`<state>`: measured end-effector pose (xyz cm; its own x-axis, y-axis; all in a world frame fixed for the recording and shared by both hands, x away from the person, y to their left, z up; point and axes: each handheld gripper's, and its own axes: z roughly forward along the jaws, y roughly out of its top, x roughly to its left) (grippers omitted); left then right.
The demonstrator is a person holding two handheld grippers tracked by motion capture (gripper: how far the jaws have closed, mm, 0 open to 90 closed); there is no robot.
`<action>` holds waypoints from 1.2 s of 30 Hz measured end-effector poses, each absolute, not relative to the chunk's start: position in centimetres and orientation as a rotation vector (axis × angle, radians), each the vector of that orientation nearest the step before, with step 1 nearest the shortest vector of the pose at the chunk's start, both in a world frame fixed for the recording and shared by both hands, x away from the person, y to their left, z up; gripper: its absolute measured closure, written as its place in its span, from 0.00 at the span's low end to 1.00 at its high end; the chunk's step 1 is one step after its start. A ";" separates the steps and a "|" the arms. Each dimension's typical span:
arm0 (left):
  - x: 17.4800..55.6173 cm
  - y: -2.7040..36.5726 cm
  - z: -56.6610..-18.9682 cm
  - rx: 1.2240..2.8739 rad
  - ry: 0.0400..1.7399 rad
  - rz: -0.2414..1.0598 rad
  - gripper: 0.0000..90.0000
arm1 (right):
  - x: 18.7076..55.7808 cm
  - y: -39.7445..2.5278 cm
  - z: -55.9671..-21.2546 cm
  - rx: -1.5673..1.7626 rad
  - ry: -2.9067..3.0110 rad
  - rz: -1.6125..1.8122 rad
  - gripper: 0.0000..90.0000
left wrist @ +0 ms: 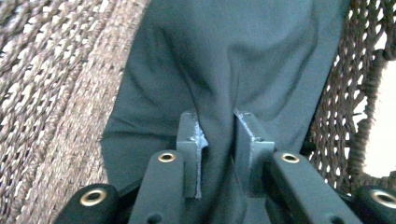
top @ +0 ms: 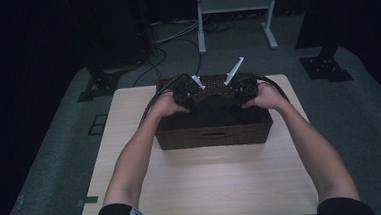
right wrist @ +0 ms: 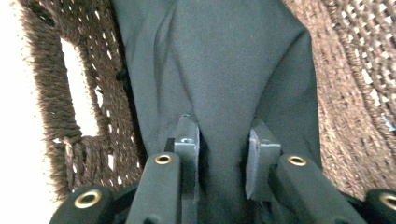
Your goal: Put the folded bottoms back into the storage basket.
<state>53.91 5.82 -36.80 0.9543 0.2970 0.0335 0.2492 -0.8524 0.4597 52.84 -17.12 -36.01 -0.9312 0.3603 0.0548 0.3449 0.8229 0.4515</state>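
A dark brown wicker basket stands at the far middle of the light wooden table. A dark grey cloth lies inside it. Both hands reach into the basket. My left gripper is over the cloth's left part and my right gripper over its right part. In the left gripper view my left gripper is shut on a fold of the cloth, beside the woven wall. In the right gripper view my right gripper holds a thicker fold of the cloth, with creases running to the jaws.
The basket's end walls have handle openings. Beyond the table stand a white metal frame, floor cables and black stand bases at left and right. Bare tabletop lies in front of the basket.
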 end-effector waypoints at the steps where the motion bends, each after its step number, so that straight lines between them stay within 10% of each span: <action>1: 53.9 5.9 -36.7 2.639 0.395 0.155 0.80 | 52.9 -17.1 -36.1 0.581 2.976 0.715 0.76; 36: 52.4 6.8 -36.6 2.574 0.441 0.182 0.52 | 51.6 -18.5 -35.4 0.657 2.886 0.846 0.51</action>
<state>52.45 6.76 -36.55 0.9379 0.3442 0.0433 0.2746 -0.8130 0.5134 51.59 -18.46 -35.41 -0.9070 0.4172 0.0577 0.3824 0.7581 0.5282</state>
